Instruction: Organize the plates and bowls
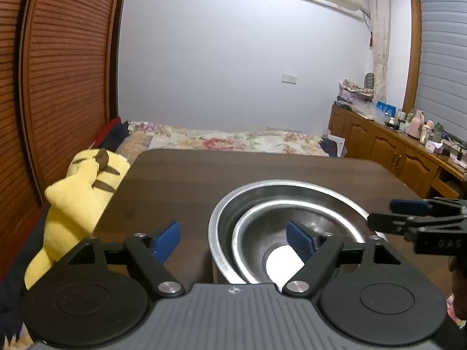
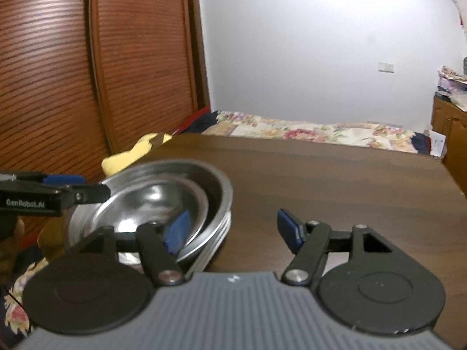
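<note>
Two steel bowls are nested on the dark wooden table [image 1: 181, 180]. The larger outer bowl [image 1: 223, 218] holds the smaller inner bowl [image 1: 262, 233], which lies tilted inside it. My left gripper [image 1: 233, 239] is open, its jaws straddling the near left rim of the stack, holding nothing. In the right wrist view the outer bowl [image 2: 223, 213] and inner bowl [image 2: 151, 195] sit left of centre. My right gripper [image 2: 233, 230] is open, its left finger [image 2: 178, 230] over the bowls' right rim, its right finger over bare table. Each gripper shows at the edge of the other's view.
A yellow plush toy [image 1: 78, 192] lies off the table's left edge. A bed with a floral cover [image 1: 221, 140] is behind the table. A slatted wooden wardrobe [image 1: 58, 73] stands at left. Wooden cabinets [image 1: 388, 148] with clutter line the right wall.
</note>
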`<state>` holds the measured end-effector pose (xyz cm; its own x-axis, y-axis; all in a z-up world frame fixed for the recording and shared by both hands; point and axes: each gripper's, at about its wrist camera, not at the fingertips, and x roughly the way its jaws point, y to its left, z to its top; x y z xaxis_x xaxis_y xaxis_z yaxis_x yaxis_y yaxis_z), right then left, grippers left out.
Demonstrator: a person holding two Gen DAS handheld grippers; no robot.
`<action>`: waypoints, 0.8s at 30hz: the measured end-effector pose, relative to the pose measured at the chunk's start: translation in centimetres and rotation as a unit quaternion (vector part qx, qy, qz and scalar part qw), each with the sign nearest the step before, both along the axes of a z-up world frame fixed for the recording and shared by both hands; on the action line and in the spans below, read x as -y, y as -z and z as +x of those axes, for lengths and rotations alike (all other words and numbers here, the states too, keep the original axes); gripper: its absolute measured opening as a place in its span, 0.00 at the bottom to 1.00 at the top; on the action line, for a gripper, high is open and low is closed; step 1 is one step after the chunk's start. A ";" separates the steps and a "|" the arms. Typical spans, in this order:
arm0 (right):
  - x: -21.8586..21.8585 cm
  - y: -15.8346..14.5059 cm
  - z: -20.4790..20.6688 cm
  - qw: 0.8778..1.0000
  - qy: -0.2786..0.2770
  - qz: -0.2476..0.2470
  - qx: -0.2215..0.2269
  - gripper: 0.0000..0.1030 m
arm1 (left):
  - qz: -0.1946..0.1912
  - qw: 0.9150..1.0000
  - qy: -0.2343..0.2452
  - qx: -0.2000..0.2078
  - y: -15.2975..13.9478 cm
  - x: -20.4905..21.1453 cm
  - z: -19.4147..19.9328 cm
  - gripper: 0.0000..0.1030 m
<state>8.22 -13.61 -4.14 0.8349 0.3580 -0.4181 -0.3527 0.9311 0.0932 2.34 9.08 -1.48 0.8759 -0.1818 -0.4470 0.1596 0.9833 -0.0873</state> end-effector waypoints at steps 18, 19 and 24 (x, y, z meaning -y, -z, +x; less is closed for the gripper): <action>2.7 -3.0 -2.8 0.993 0.095 0.003 0.064 1.00 | 0.029 0.999 0.004 0.033 -2.8 4.4 -1.7 1.00; 2.9 -3.0 -2.8 0.993 0.101 0.004 0.061 1.00 | 0.029 0.999 0.003 0.034 -2.8 4.6 -1.8 1.00; 3.2 -2.7 -3.6 0.991 0.119 0.001 0.068 1.00 | 0.039 0.999 -0.004 0.036 -2.8 5.6 -2.1 1.00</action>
